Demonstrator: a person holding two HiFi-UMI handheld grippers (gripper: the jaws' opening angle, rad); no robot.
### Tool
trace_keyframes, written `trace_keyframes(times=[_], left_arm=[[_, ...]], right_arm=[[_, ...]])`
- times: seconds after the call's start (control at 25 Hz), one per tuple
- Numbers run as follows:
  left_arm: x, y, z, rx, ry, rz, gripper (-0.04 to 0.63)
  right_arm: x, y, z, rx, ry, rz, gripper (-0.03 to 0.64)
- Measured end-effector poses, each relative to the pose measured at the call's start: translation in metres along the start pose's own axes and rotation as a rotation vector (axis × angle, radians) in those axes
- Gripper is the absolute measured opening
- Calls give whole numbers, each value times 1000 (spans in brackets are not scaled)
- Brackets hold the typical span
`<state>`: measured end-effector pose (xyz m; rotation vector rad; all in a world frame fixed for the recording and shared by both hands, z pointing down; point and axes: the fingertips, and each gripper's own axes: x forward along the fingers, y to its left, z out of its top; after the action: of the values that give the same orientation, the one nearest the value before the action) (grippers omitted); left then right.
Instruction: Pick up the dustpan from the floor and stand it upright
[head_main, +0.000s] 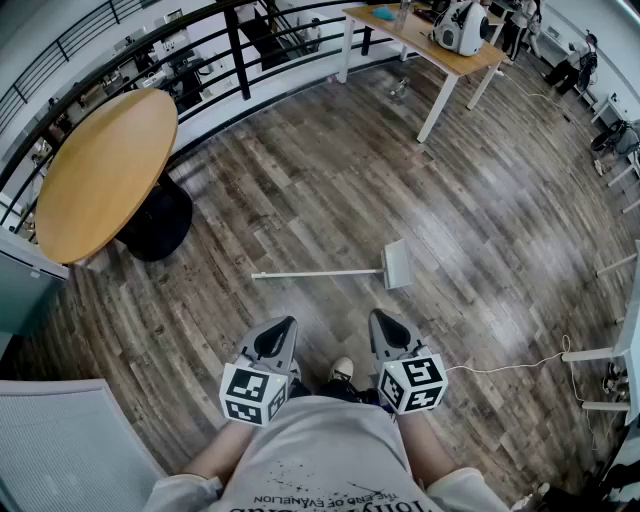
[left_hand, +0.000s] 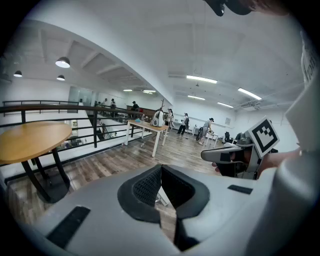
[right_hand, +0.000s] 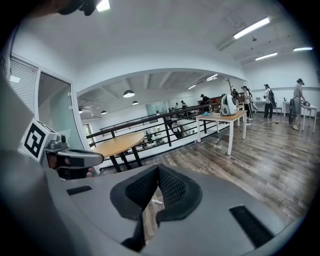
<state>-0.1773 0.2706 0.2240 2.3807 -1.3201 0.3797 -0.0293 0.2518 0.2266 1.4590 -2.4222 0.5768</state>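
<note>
Dustpan (head_main: 397, 265): lying flat on the wood floor (head_main: 480, 200) just ahead of the feet, pan to the right, long white handle (head_main: 315, 273) stretching leftward. Not yet touching it. Holding left gripper (head_main: 284, 324) and right gripper (head_main: 380, 318) near the waist, well apart from the dustpan, each with jaws pressed together and carrying nothing. Judging the reach to be the step in hand: opening one gripper before lowering, aiming across the thin handle close to the pan for balance, clamping squarely, then raising the handle end while letting the pan's edge pivot on the floor. Avoiding the round table (head_main: 100, 175) on the left and the cable (head_main: 500, 367) on the right.
</note>
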Motion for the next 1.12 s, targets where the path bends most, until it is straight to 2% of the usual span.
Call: trace_keyframes(times=[0.36, 0.64, 1.12], left_arm=[[-5, 11, -1, -5, 10, -3, 25], [-16, 32, -1, -8, 6, -13, 25], [-36, 75, -6, -12, 17, -61, 25]], right_arm=[[6, 12, -4, -14, 19, 7, 26], [14, 28, 8, -30, -51, -20, 26], [32, 55, 20, -42, -68, -67, 26]])
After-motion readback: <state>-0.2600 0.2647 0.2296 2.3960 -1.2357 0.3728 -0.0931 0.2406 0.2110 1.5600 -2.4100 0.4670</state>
